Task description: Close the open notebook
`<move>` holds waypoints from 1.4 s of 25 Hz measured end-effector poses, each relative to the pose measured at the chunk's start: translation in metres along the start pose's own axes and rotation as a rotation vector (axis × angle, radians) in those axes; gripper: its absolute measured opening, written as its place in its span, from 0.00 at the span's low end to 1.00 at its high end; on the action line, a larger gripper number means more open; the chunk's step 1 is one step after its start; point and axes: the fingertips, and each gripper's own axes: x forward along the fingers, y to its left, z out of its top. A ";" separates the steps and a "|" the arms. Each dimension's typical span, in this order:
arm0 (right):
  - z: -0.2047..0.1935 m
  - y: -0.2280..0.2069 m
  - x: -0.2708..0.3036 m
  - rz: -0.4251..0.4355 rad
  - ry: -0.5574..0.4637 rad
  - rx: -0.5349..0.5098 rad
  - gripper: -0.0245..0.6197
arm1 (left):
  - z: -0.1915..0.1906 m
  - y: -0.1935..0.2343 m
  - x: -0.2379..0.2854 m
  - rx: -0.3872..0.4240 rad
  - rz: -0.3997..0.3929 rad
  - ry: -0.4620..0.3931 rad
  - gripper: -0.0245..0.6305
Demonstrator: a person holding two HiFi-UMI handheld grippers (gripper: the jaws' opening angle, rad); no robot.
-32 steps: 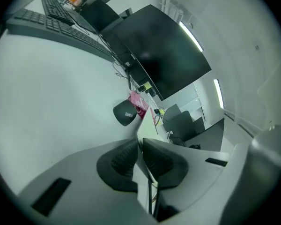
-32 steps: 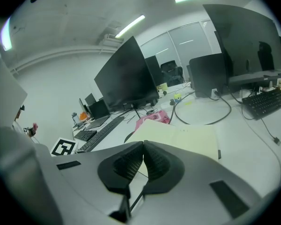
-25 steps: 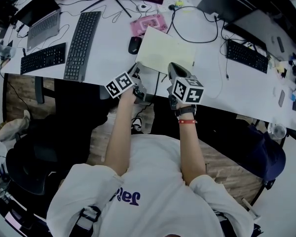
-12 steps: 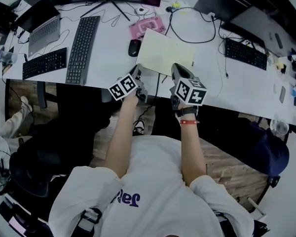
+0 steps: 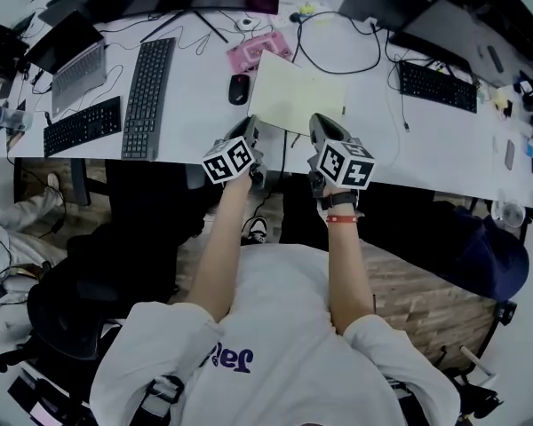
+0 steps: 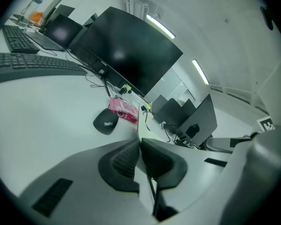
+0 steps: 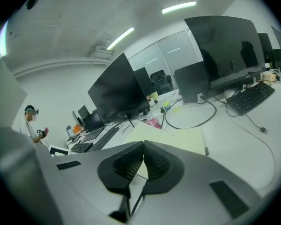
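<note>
"Any lettering legible?"
"Yes: white 'ThinkPad' on the black oval computer mouse, centre-left in the left gripper view. In the head view, lower centre, the white T-shirt has purple letters I can't read."

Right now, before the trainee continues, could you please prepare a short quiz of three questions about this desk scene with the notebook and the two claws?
1. Multiple choice: in the head view, what lies just left of the notebook on the desk?
A) a black mouse
B) a red cup
C) a pair of scissors
2. True or false: the long keyboard lies left of the mouse.
3. Short answer: do the jaws of the left claw and of the right claw stand apart or together?
Key: 1 A; 2 true; 3 together, on both claws.
</note>
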 end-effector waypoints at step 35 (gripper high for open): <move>0.015 -0.031 -0.055 -0.076 -0.121 0.067 0.04 | -0.010 -0.077 -0.007 0.323 -0.021 0.015 0.08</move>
